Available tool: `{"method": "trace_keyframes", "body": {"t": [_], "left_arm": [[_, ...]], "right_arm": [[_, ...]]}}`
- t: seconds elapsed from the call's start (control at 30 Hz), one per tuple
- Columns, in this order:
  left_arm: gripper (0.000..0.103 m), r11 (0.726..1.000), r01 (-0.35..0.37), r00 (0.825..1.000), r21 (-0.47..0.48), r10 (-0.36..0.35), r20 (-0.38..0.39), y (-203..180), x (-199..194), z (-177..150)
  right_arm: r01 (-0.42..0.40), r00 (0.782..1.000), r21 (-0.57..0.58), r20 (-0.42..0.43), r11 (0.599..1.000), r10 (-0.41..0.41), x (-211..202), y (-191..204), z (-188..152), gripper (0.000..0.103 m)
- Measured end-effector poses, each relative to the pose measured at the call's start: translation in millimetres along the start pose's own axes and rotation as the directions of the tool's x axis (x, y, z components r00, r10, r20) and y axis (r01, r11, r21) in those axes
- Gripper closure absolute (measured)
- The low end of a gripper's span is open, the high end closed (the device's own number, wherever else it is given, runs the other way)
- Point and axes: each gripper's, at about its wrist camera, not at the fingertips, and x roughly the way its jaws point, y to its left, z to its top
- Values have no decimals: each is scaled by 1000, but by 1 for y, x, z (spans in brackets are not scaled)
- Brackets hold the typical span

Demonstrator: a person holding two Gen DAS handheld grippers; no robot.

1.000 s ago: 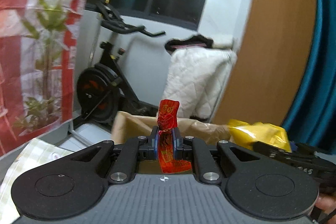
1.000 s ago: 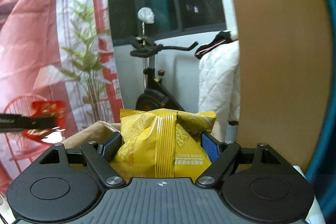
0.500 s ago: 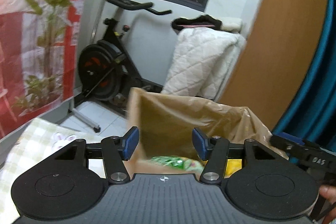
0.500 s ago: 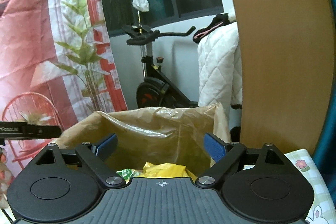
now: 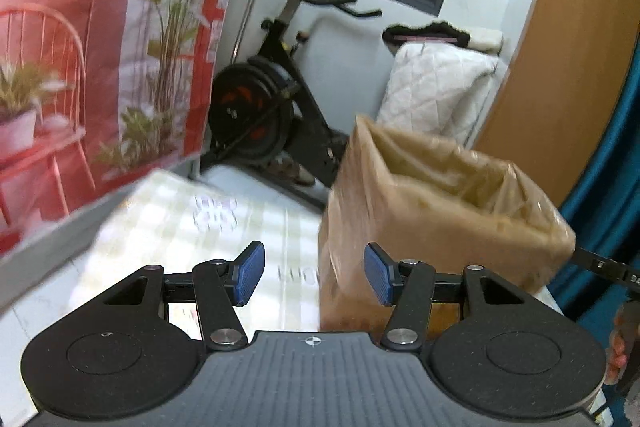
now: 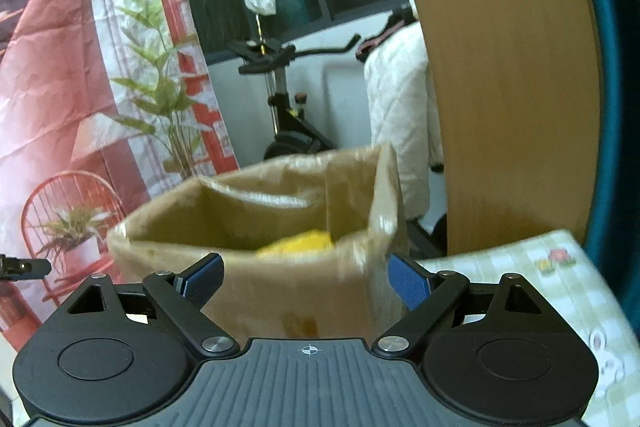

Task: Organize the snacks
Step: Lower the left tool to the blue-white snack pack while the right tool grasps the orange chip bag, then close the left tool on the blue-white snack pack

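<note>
Nearest to me, the left gripper (image 5: 312, 275) hung with its blue fingers (image 5: 250, 273) parted about halfway and nothing between them; they had just sprung apart. The right gripper (image 6: 306, 277) was wider, its fingers (image 6: 410, 281) spread and bare too, having just opened.

Just beyond both stood the brown paper bag (image 6: 280, 227) on the checked desk (image 5: 192, 223), mouth gaping. Inside it, one yellow snack packet (image 6: 298, 243) peeped over the near rim. That packet looked light, puffy and crinkly, I reckoned, its film slick; a pinch across a sealed end should hold better than one across the belly, and a hard squeeze might crush what's in it. The bag itself seemed thin and floppy, likely to tip if nudged at the rim.

What else lay in the bag stayed hidden behind its near wall, and blur smeared its edges. Further back stood an exercise bike (image 5: 260, 107) and a quilted white cover (image 5: 436, 87).
</note>
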Motion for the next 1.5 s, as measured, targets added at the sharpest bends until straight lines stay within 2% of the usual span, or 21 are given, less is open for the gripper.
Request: {"method": "trace_keyframes", "body": {"t": [0.23,0.4,0.7,0.87,0.97,1.07,1.23,1.3,1.33,1.37,1.5], "left_arm": [[47,999,32,992,16,-30,-121,-8,13,-53],[48,998,62,986,6,-60,-156,-13,21,-73],[48,994,109,973,-9,-109,-202,-27,24,-102],[48,993,113,967,-13,-113,-227,-26,28,-108],[51,993,118,965,-19,-119,-236,-26,29,-112],[52,993,118,963,-19,-119,-242,-25,27,-116],[53,994,97,962,-41,-104,-254,-17,24,-123],[53,994,89,960,-59,-102,-261,-13,22,-126],[53,994,87,959,-65,-101,-265,-12,22,-128],[53,994,83,958,-70,-99,-270,-11,21,-130],[53,994,64,951,-85,-87,-295,-8,22,-138]], "right_arm": [[25,990,-13,-137,1000,-27,-1,7,-52,17],[48,975,21,-217,999,-42,-7,7,-81,17],[106,918,56,-390,993,-76,-19,9,-123,15],[149,889,141,-452,979,-70,-28,0,-143,10],[162,877,280,-480,946,-8,-25,-14,-157,9],[160,875,370,-482,915,42,-19,-20,-164,9],[144,880,387,-472,911,61,-6,-17,-165,9],[133,887,365,-458,921,54,-3,-14,-162,16],[124,891,341,-452,932,47,-3,-11,-159,29],[104,896,326,-441,940,53,-3,-9,-157,37],[86,916,223,-401,971,11,-4,1,-143,44]]}}
